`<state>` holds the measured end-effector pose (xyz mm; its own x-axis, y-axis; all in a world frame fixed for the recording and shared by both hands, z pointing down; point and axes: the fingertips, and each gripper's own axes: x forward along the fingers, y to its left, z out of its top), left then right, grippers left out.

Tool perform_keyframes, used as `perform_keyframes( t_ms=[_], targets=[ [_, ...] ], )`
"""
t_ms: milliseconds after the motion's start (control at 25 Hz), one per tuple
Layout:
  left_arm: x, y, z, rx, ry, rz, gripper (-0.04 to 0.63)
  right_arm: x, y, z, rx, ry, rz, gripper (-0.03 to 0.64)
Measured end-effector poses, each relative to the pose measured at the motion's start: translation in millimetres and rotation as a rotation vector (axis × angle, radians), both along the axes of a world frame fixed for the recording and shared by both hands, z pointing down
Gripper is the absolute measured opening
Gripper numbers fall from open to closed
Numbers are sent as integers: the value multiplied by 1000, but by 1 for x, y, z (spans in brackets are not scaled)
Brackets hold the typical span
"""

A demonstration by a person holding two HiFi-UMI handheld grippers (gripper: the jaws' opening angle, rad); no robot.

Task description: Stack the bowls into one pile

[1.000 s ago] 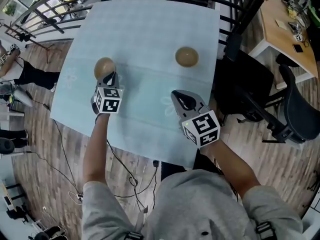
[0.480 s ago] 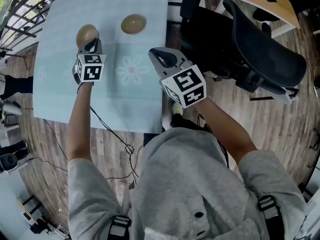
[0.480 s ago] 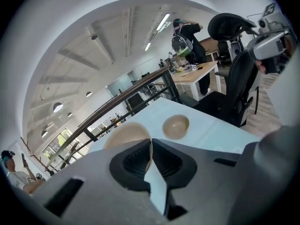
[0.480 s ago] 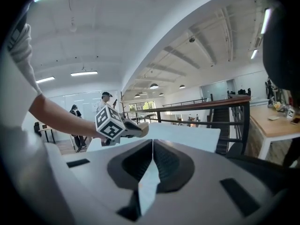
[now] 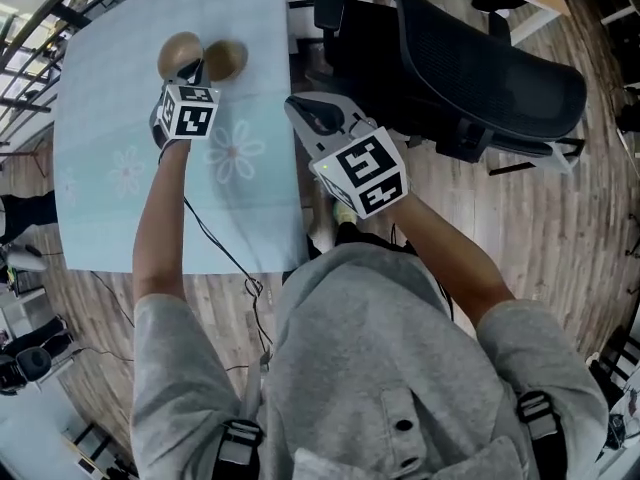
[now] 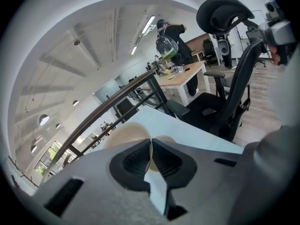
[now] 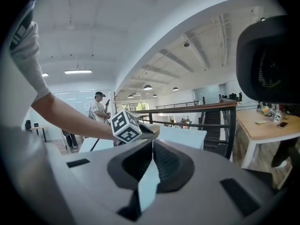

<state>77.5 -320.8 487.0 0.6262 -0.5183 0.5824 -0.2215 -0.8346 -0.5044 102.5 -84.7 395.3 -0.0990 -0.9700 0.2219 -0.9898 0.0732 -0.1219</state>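
Over the pale table my left gripper is pinching one bowl beside the other bowl; my right gripper is hanging closed, empty.

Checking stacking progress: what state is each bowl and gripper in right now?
Held bowl: pinched at its rim, not yet stacked.
Other bowl: resting on the table, ungripped.
Left gripper: shut on held bowl.
Right gripper: shut, empty.

Open office: desks, swivel chair
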Motion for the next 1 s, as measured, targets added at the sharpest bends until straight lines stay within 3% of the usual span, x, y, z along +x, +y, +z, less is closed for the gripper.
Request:
perform_keyframes(
  t_ms=[360, 640, 1000],
  targets=[
    [47, 3, 45, -57, -45, 57, 31, 17, 21, 14, -47, -1, 80, 28],
    [45, 4, 90, -130, -127, 65, 31, 17, 25, 23, -70, -10, 114, 28],
    [52, 22, 102, -193, -131, 119, 35, 18, 28, 22, -73, -10, 124, 28]
  ],
)
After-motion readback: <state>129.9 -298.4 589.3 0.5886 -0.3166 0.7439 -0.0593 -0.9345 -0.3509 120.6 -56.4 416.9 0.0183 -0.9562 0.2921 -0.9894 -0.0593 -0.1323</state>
